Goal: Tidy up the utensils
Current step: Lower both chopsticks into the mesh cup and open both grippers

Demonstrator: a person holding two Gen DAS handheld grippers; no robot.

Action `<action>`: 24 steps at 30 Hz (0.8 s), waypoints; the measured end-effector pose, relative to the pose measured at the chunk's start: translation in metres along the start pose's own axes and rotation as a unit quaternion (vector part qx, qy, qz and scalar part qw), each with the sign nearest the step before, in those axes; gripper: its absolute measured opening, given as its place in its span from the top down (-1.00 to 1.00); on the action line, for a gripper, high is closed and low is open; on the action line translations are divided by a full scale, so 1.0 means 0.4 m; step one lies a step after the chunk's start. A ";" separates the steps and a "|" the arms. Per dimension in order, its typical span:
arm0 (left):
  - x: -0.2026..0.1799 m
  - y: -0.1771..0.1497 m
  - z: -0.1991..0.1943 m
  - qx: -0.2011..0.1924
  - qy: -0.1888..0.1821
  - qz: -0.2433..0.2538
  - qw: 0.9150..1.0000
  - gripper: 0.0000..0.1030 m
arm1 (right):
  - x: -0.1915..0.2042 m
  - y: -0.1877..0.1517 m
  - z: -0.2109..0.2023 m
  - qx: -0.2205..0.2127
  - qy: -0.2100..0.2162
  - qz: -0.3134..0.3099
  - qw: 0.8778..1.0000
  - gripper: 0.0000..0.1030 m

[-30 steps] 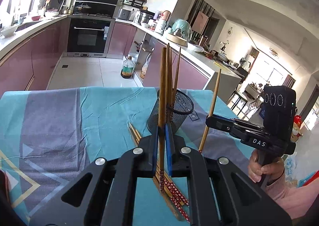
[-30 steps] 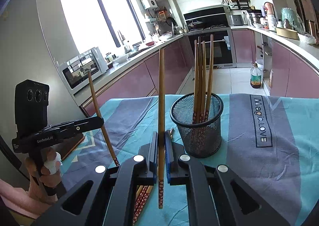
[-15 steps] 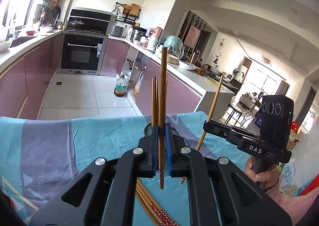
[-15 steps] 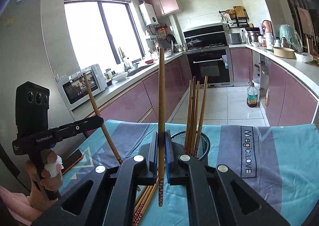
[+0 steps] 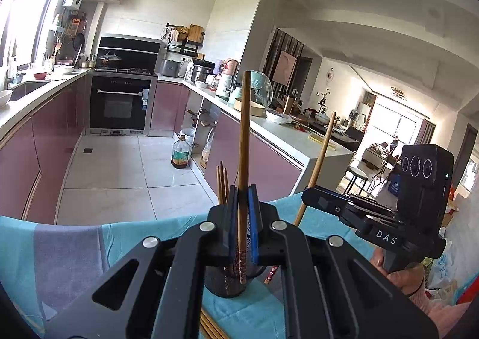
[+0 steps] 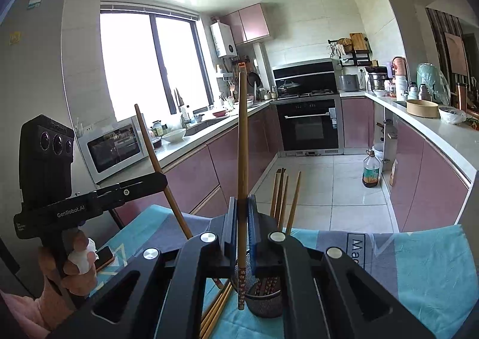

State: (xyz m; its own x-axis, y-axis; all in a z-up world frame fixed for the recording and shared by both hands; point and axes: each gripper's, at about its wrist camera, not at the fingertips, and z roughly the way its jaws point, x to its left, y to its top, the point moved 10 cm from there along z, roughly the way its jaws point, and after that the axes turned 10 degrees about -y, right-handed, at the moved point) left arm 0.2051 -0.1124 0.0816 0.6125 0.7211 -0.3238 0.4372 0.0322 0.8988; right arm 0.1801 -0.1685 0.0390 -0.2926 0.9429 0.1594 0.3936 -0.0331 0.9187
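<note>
Behind each hand-held gripper [image 5: 242, 213] [image 6: 242, 219], clamped on a chopstick [image 5: 244, 141] [image 6: 242, 135], the mesh holder [image 6: 265, 306] hides.

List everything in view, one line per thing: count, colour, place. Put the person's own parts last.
mesh cup: one, black, on the tablecloth behind the right gripper.
chopsticks in the cup: about four, brown, standing upright.
loose chopsticks: a few, brown, lying on the cloth beside the cup.
held chopsticks: two, brown with patterned ends, one per gripper, upright.
tablecloth: one, teal and grey, covers the table.
oven: one, black, far wall.
microwave: one, white, counter under the window.
oil bottle: one, on the floor.
left gripper: black, shut on a chopstick.
right gripper: black, shut on a chopstick.
</note>
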 end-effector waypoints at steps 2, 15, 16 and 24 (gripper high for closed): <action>-0.006 0.007 0.002 0.000 0.003 0.003 1.000 0.85 | -0.006 0.007 0.009 -0.001 -0.003 0.000 1.000 0.90; -0.007 -0.033 0.061 0.022 0.042 0.019 0.999 0.85 | -0.036 -0.019 0.100 0.022 -0.032 -0.008 0.999 0.90; -0.008 -0.043 0.068 0.028 0.042 0.019 0.999 0.85 | -0.038 -0.028 0.108 0.027 -0.034 -0.008 0.999 0.90; -0.003 -0.112 0.129 0.086 0.044 0.017 0.995 0.85 | -0.036 -0.089 0.150 0.068 -0.037 -0.009 0.997 0.90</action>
State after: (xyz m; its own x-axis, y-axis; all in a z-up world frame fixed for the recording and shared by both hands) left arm 0.2187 -0.1502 0.0265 0.5723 0.7777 -0.2601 0.5278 -0.1067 0.8426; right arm 0.2226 -0.1610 -0.0176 -0.2381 0.9647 0.1122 0.5049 0.0242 0.8628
